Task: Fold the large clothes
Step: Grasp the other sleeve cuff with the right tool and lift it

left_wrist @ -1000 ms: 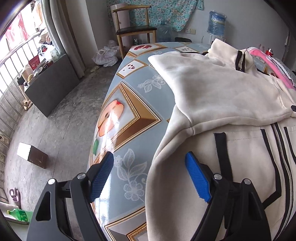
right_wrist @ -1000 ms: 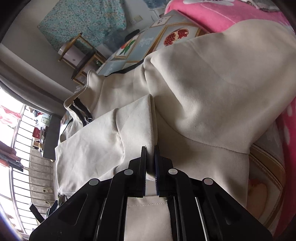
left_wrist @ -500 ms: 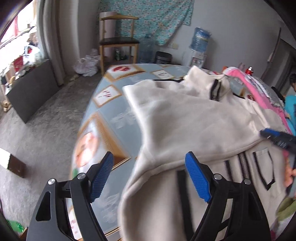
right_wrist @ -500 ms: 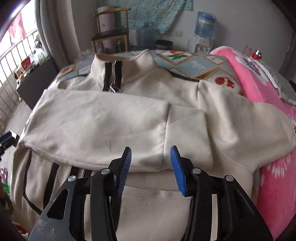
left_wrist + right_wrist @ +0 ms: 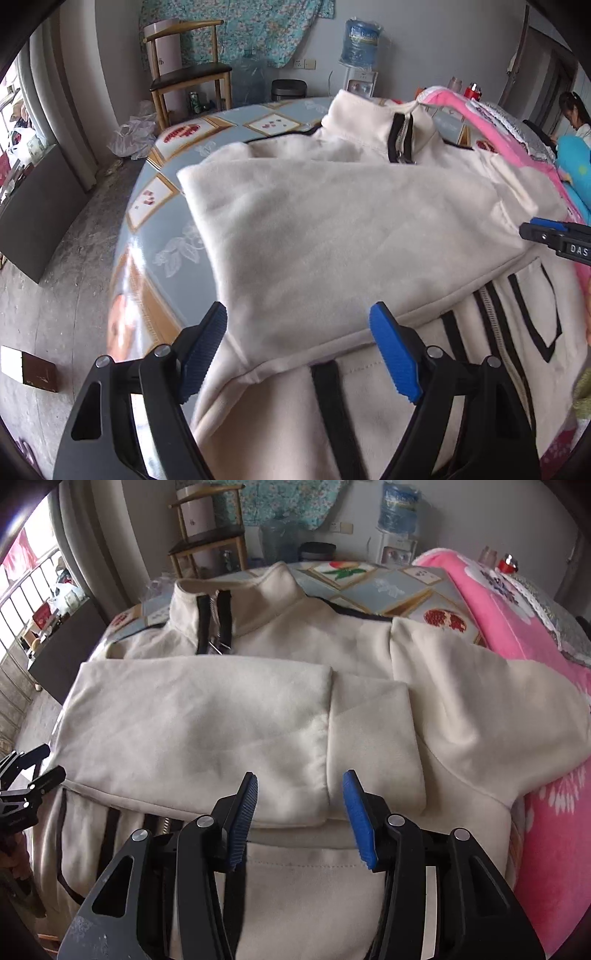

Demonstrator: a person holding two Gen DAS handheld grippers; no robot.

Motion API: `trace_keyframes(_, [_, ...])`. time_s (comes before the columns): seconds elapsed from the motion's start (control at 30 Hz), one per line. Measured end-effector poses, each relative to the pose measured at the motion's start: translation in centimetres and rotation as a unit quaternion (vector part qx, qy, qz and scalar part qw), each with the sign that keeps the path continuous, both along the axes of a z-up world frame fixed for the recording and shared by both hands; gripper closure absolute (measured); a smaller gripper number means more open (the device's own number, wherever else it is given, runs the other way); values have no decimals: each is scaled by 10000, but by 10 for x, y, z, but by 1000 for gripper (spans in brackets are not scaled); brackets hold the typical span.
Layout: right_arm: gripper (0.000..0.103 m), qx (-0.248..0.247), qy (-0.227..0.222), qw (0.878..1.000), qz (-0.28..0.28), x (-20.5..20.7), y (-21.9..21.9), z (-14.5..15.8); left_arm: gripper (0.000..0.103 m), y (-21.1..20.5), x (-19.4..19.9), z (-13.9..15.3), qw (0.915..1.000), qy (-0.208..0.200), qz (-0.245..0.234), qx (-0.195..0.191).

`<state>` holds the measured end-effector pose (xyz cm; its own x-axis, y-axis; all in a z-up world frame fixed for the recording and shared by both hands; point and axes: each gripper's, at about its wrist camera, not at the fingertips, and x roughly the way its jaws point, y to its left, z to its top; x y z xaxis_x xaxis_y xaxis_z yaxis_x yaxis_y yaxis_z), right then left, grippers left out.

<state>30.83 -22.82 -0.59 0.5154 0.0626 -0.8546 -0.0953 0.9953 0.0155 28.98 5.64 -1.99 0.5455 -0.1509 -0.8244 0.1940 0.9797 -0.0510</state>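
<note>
A cream zip-up jacket [image 5: 351, 236] with black stripes lies face up on the table, collar at the far side. Both sleeves are folded across its chest, the left one [image 5: 199, 731] over the right cuff [image 5: 369, 738]. My left gripper [image 5: 299, 347] is open and empty, just above the folded sleeve near the jacket's left edge. My right gripper [image 5: 299, 812] is open and empty above the sleeve ends at mid-chest. The right gripper also shows at the right edge of the left wrist view [image 5: 554, 236].
The table has a blue patterned cloth [image 5: 166, 229] with fruit pictures. A pink blanket [image 5: 524, 635] lies along the right side. A wooden chair [image 5: 184, 74], a water dispenser [image 5: 358, 48] and a bin stand behind. A person [image 5: 576, 114] sits far right.
My right gripper has let go of the sleeve, opened and drawn back. My left gripper stayed open and swung to face the collar.
</note>
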Motion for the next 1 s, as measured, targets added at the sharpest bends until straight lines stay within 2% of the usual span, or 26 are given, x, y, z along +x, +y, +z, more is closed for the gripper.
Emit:
trace_keyframes(0.07, [43,-44,-149,9999,62,0,7,4,25,6,-8,15,9999,-51,-26,102])
trace_keyframes(0.13, [41,-30,-143,9998,120,6,13,-1,25,12,-13,33,9998,-72,-60,168])
trace_keyframes(0.23, [39,-51,28,9999,138,15,16,-19,25,16,-14,57,9999,-59,-140,44])
trace_keyframes(0.3, [39,-179,189,9996,87,19,16,-32,21,13,-9,67,9997,-44,-214,-82])
trace_keyframes(0.37, [39,-274,181,9995,35,16,16,-35,20,1,0,70,9998,-25,-204,-41])
trace_keyframes(0.4, [39,-218,161,9996,39,12,16,-31,19,-6,5,69,9997,-10,-237,-14])
trace_keyframes(0.47, [27,-37,45,10000,81,4,13,-19,19,-22,16,62,9995,15,-310,45])
trace_keyframes(0.5, [25,17,-32,10000,86,0,10,-13,19,-32,22,57,9994,48,-322,75])
trace_keyframes(0.7, [23,401,-97,9990,-179,-13,-35,15,19,-71,56,22,9997,122,-205,100])
trace_keyframes(0.8, [23,561,-149,9967,-570,-15,-82,28,19,-84,68,1,9997,162,-79,185])
trace_keyframes(0.93, [23,635,-138,9903,-1225,-15,-159,40,19,-95,76,-30,9985,418,17,367])
trace_keyframes(1.0, [23,701,-97,9838,-1646,-14,-206,43,18,-98,73,-32,9987,237,44,445])
